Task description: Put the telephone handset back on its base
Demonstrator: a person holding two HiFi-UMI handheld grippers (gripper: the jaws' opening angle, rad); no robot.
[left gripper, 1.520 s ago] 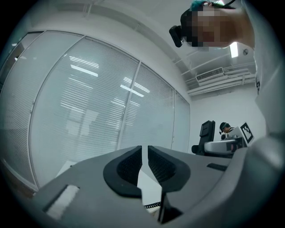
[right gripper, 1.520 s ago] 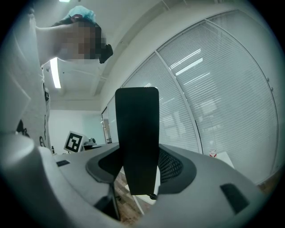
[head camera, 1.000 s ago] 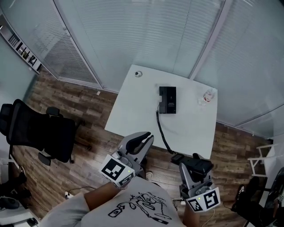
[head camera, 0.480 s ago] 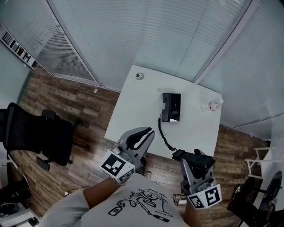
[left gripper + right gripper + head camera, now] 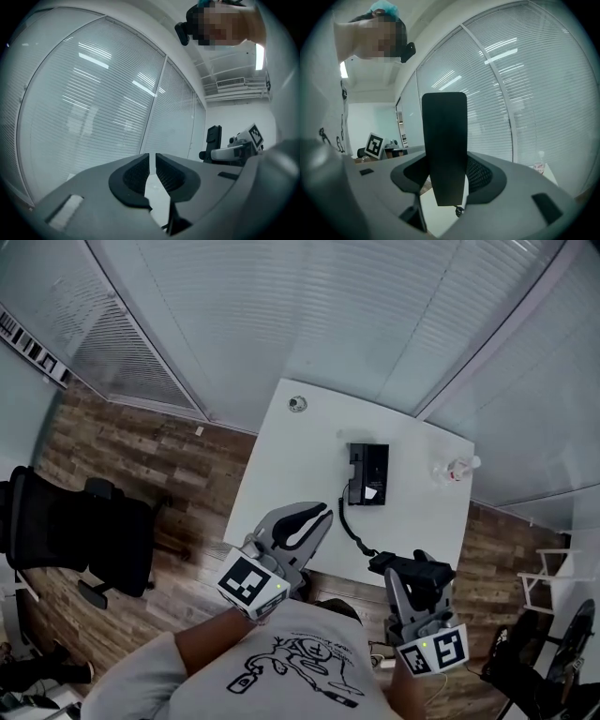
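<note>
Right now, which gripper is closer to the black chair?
Left. The left gripper is right of the black chair; the right gripper, holding the handset, is farther right.

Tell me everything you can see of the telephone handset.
The handset is a black, plastic-looking bar with a flat face. In the right gripper view it stands upright, clamped in the right claw, off its base, by the table's near edge. A black coiled cord runs from its lower end to the base.

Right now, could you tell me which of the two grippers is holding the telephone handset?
The right gripper: its fingers clamp the black handset, whereas the left gripper is shut on nothing.
</note>
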